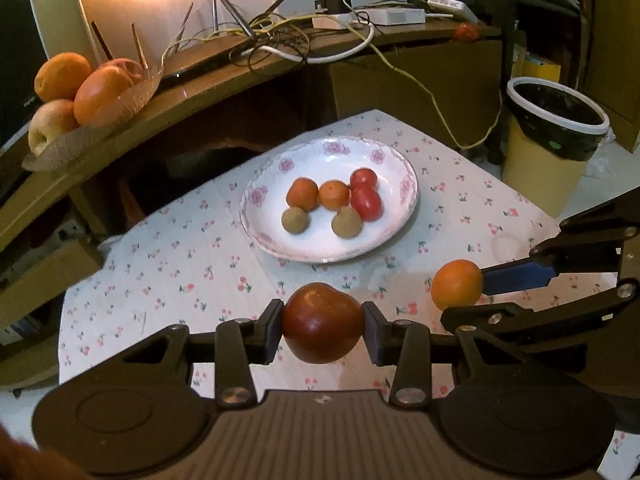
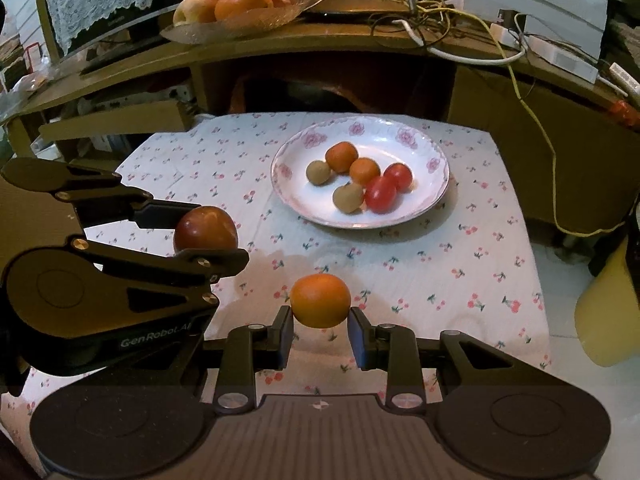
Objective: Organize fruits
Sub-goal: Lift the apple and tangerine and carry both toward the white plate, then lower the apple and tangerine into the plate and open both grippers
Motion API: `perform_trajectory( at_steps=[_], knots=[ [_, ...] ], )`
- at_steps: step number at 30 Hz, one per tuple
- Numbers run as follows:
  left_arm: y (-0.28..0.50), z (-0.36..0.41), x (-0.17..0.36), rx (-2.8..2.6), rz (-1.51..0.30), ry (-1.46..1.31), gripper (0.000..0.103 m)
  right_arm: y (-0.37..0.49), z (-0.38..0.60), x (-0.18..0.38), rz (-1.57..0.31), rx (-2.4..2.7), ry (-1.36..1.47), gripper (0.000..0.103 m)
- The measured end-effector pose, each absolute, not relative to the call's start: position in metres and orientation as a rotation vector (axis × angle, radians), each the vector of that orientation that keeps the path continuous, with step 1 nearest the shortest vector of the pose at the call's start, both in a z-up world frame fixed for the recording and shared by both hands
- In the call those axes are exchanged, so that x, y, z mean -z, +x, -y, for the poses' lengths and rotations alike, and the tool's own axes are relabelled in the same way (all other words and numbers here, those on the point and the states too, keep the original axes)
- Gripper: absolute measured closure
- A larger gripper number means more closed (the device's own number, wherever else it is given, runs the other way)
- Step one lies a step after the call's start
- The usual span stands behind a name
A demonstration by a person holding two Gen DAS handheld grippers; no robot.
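My left gripper [image 1: 323,326] is shut on a dark red plum-like fruit [image 1: 322,322], held above the floral tablecloth [image 1: 180,264]. The same fruit [image 2: 206,229] shows in the right wrist view at the left. My right gripper [image 2: 320,326] is shut on a small orange [image 2: 320,300], which appears again [image 1: 457,285] at the right of the left wrist view. Beyond both stands a white flowered plate [image 1: 280,244] [image 2: 400,132] holding two small oranges, two red tomatoes and two brownish round fruits.
A glass bowl [image 1: 132,100] [image 2: 256,22] with large oranges and apples sits on the wooden desk behind the table. Tangled cables [image 1: 280,36] lie on that desk. A yellow bin with a black liner [image 1: 552,136] stands at the right, past the table edge.
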State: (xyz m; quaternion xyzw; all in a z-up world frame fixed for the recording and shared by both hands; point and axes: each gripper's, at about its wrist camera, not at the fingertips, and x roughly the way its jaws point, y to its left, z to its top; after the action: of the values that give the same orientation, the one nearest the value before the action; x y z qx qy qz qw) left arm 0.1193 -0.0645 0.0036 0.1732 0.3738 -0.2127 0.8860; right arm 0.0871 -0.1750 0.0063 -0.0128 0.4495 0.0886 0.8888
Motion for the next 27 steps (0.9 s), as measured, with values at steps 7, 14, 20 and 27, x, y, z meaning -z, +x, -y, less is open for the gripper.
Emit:
perform_trajectory(
  at_steps=[7, 14, 20, 27],
  knots=[
    [0.129, 0.073, -0.008, 0.432, -0.754, 0.378, 0.057, 0.096, 0.180, -0.009, -0.918, -0.159, -0.021, 0.071],
    [0.137, 0.077, -0.010, 0.428, -0.743, 0.377, 0.058, 0.103, 0.186, -0.011, -0.908, -0.141, -0.013, 0.071],
    [0.148, 0.082, -0.011, 0.426, -0.733, 0.374, 0.058, 0.112, 0.189, -0.010, -0.901, -0.125, -0.015, 0.071],
    [0.166, 0.085, -0.012, 0.420, -0.723, 0.366, 0.058, 0.128, 0.194, -0.012, -0.888, -0.122, -0.017, 0.071]
  ],
)
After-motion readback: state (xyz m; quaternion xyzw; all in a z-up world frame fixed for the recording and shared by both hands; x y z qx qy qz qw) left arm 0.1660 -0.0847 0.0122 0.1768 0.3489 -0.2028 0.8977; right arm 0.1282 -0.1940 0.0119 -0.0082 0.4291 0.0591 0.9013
